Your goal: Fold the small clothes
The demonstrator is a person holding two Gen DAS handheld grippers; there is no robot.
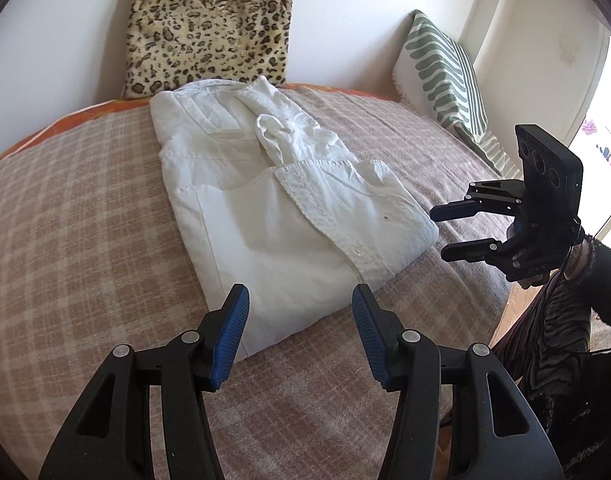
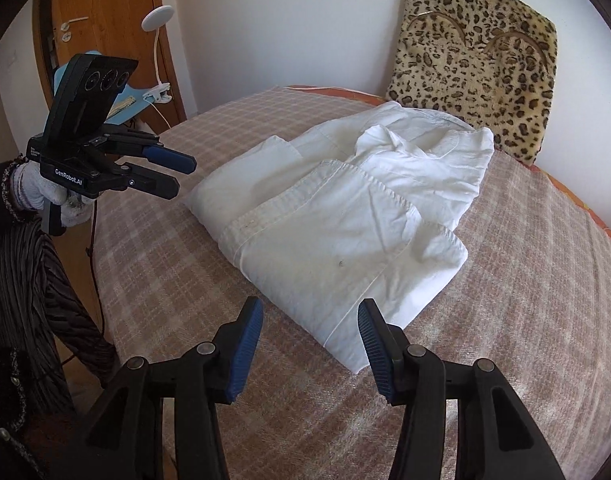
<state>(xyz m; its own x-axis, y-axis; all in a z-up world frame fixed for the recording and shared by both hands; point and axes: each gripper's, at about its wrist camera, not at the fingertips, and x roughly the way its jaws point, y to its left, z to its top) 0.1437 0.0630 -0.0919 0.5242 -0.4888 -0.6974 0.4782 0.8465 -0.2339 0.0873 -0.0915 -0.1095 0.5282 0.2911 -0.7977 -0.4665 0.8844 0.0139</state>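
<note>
Left gripper (image 1: 300,298), right gripper (image 2: 310,312) parted, empty; folded white cotton shirt (image 1: 273,208) on plaid blanket (image 1: 85,240).

Folded shirt (image 1: 273,200) on the blanket (image 1: 65,240); cushion (image 1: 209,28) behind it; tongs apart on either side

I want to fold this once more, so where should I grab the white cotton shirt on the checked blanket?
Grip the white cotton shirt at its two near corners, coming from the near bed edge with both open grippers: those corners lie flat and free, pointing towards you.
</note>
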